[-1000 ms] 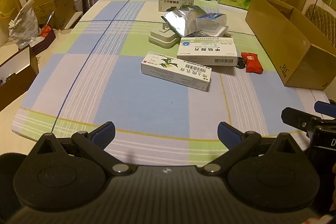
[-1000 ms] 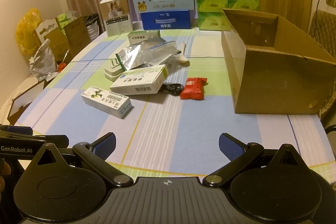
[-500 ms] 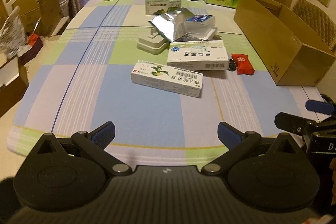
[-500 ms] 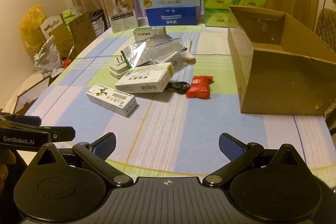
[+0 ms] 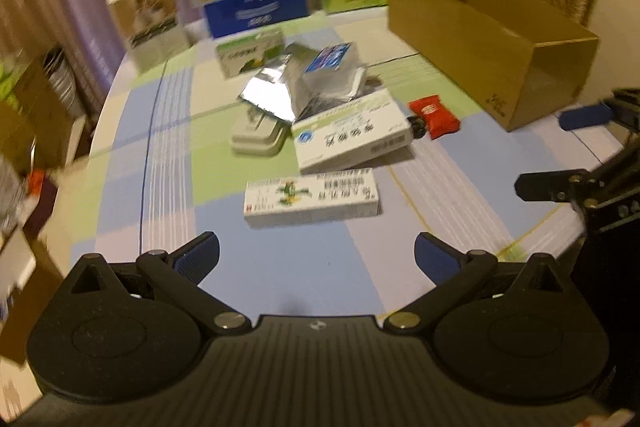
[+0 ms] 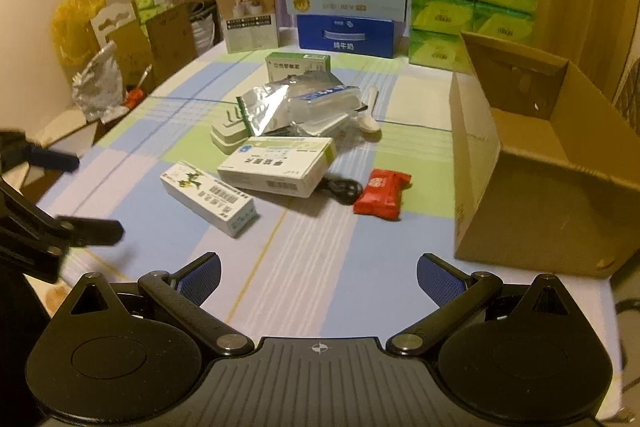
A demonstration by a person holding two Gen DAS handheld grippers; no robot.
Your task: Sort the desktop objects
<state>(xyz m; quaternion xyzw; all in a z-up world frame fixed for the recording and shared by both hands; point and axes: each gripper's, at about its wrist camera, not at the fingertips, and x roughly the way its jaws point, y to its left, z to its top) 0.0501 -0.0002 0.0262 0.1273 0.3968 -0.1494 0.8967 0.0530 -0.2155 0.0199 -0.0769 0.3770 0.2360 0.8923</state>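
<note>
Each gripper is matte black plastic. The left gripper [image 5: 316,259] has a ribbed central panel with a small white emblem at its top edge, flanked by two round housings with shallow circular recesses. Above each housing sits a triangular cut-out. Silver rivets pin the black linkage bars, and smaller screws sit at the upper joints. The fingers [image 5: 199,254] end in blue pads with a fine dotted texture. The right gripper [image 6: 319,267] is built the same way; its emblem is a small white crosshair circle, and its fingers [image 6: 437,275] carry the same blue textured pads.
</note>
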